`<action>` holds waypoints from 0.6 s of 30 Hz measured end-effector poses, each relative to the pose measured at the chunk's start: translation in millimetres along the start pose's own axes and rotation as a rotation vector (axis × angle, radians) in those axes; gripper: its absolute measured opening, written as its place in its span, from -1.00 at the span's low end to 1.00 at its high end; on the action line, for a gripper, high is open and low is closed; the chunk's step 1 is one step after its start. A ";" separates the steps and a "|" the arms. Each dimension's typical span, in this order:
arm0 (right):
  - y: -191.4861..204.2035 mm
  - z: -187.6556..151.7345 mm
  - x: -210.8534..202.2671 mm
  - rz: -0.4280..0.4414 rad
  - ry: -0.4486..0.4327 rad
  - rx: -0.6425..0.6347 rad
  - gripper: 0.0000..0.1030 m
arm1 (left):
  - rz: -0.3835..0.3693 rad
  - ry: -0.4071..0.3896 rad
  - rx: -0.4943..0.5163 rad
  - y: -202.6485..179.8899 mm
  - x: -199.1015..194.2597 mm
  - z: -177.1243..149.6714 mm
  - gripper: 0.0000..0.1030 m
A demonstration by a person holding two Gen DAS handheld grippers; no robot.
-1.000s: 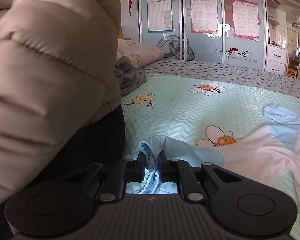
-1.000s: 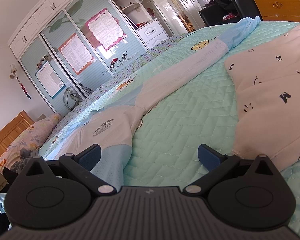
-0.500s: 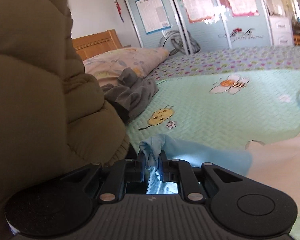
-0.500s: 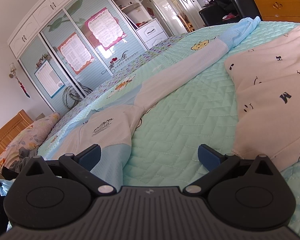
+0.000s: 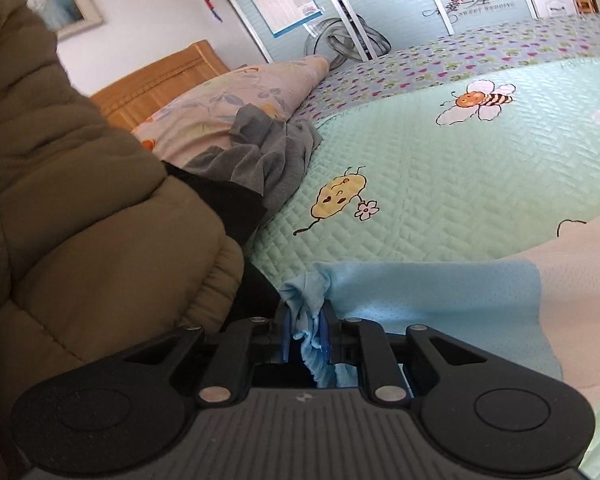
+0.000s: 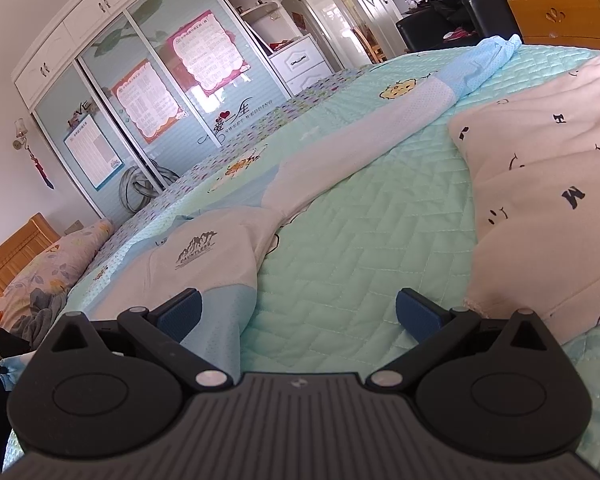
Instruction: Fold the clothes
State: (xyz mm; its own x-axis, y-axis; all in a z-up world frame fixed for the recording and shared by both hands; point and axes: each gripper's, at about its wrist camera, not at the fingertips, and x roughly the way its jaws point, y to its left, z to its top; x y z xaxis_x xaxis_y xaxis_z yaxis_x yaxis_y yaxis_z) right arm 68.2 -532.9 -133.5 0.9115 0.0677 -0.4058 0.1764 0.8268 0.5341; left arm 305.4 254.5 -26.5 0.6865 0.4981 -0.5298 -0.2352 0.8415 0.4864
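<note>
Left wrist view: a bunched light-blue cuff (image 5: 306, 300) of the white and blue garment (image 5: 436, 304) sits between the blue pads of the left gripper (image 5: 305, 334), whose jaws are opening slightly yet remain narrow, with the fabric still pinched between them. The blue sleeve section runs to the right from the cuff and joins a white panel at the frame's right edge; all of it lies on the mint quilted bedspread (image 5: 440, 184) printed with a bee (image 5: 478, 100) and a yellow cartoon figure holding a flower (image 5: 340, 196). To the left, a person's olive padded jacket (image 5: 80, 220) fills the frame (a dark trouser leg shows below its hem). Beyond lie a crumpled grey garment (image 5: 260, 152), a floral pillow (image 5: 228, 108) and a wooden headboard (image 5: 160, 76). Right wrist view: the right gripper (image 6: 298, 312) stands wide open and holds nothing, its left pad just over the garment's blue hem (image 6: 220, 320), its right pad beside a cream letter-printed garment (image 6: 540, 208). The white and blue garment's other sleeve (image 6: 380, 128) stretches away across the bed toward the wardrobe (image 6: 140, 92).
</note>
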 end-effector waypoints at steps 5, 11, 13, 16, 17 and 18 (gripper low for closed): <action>-0.3 -0.2 0.0 -0.001 0.000 -0.001 1.00 | -0.050 0.049 -0.044 17.0 16.7 15.6 -0.70; -1.0 -0.7 0.2 -0.001 -0.001 -0.002 1.00 | -0.049 0.053 -0.019 6.7 48.8 36.4 -0.66; -1.3 -0.7 0.3 -0.002 -0.001 -0.002 1.00 | -0.045 0.065 -0.013 1.2 60.5 39.4 -0.64; -1.3 -0.4 0.2 -0.004 0.000 -0.004 1.00 | -0.028 0.104 0.016 -11.7 79.4 39.9 -0.53; -1.3 -0.4 0.2 -0.005 0.000 -0.005 1.00 | -0.007 0.127 0.041 -18.1 85.4 39.0 -0.42; -1.2 -0.4 0.1 -0.006 0.000 -0.006 1.00 | 0.016 0.148 0.067 -24.6 91.0 38.0 -0.35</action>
State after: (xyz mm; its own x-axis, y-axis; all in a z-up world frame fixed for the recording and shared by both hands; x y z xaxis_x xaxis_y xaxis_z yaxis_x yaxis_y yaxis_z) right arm 68.0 -533.7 -134.4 0.9104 0.0627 -0.4089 0.1796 0.8306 0.5271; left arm 399.8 271.2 -60.3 0.5728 0.5407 -0.6160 -0.1950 0.8199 0.5383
